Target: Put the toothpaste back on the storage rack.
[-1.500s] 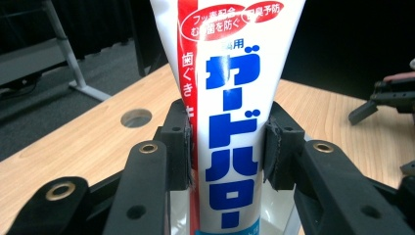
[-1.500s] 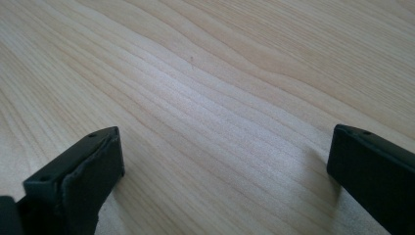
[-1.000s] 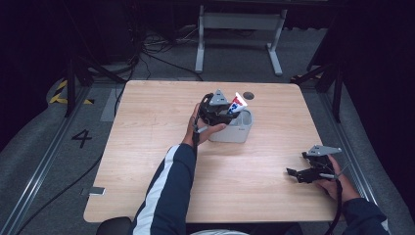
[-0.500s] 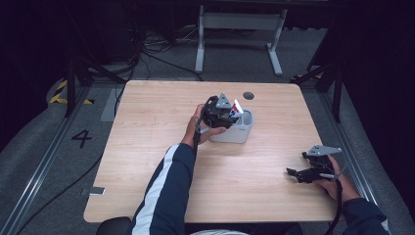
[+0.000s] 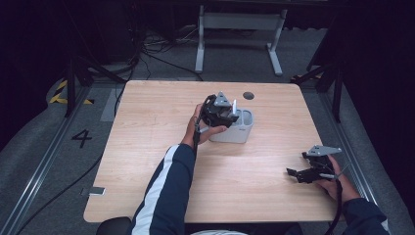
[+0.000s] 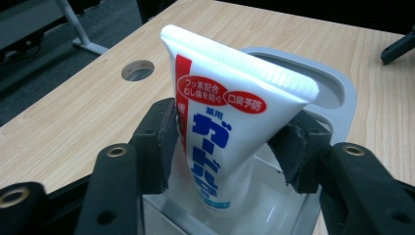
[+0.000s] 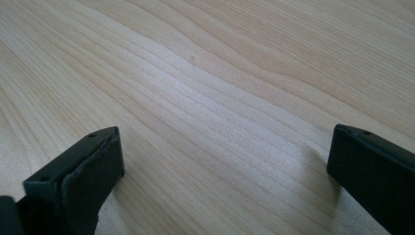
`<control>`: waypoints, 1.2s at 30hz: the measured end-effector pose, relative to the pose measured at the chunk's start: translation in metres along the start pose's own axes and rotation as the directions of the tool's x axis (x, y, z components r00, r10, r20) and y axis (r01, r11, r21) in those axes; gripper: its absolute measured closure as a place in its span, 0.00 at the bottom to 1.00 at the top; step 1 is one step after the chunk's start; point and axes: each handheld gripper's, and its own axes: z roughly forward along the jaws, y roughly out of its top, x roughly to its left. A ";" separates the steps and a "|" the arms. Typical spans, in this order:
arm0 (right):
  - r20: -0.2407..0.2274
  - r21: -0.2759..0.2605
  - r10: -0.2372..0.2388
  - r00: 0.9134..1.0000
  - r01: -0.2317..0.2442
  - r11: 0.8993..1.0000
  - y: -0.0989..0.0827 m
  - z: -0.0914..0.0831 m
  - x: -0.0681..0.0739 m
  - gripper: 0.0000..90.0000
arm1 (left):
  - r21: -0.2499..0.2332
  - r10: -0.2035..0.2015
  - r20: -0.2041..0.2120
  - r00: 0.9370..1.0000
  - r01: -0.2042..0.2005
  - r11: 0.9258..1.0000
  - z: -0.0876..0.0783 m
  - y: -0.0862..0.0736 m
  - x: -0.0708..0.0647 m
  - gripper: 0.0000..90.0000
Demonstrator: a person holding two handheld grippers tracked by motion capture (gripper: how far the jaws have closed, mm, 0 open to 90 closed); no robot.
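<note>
Between left tongs (image 6: 230, 156): toothpaste tube (image 6: 220, 132).

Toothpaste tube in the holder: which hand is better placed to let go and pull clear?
Left. Its gripper has been opening around the toothpaste tube standing in the grey holder. The right gripper rests open, far off.

The left gripper (image 6: 230, 161) had just been opening its black jaws around the white toothpaste tube with blue and red lettering (image 6: 222, 132), which stood cap-down in the pale grey plastic holder (image 5: 243, 128); the pads seemed barely touching it now.
</note>
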 end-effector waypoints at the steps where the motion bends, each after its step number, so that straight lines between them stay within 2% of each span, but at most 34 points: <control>1: 0.000 0.000 0.000 1.000 0.000 1.000 0.000 0.000 0.000 0.01 | 0.004 -0.003 0.001 1.000 0.003 1.000 0.000 0.000 -0.001 0.52; 8: 0.000 0.000 -0.004 1.000 0.004 1.000 0.000 0.000 0.000 0.01 | 0.000 -0.006 0.001 1.000 0.006 1.000 -0.001 0.000 -0.001 0.52; 16: 0.000 0.000 -0.004 1.000 0.004 1.000 0.000 0.000 0.000 0.01 | -0.006 -0.002 -0.015 1.000 0.002 1.000 -0.003 0.001 -0.003 0.46; 20: 0.000 0.000 -0.004 1.000 0.004 1.000 0.000 0.000 0.000 0.01 | -0.038 0.003 -0.035 0.999 -0.004 0.999 -0.007 0.005 -0.006 0.43; 26: 0.000 0.000 -0.004 1.000 0.004 1.000 0.000 0.000 0.000 0.01 | -0.045 0.015 -0.059 0.998 -0.018 0.999 -0.015 0.010 -0.009 0.39; 28: 0.000 0.000 -0.004 1.000 0.004 1.000 0.000 0.000 0.000 0.01 | -0.062 0.006 -0.058 0.998 -0.009 0.998 -0.018 0.012 -0.010 0.37; 36: 0.001 0.000 -0.003 1.000 0.003 1.000 0.000 0.000 0.000 0.01 | -0.066 0.045 -0.074 0.996 -0.050 0.997 -0.033 0.019 -0.014 0.33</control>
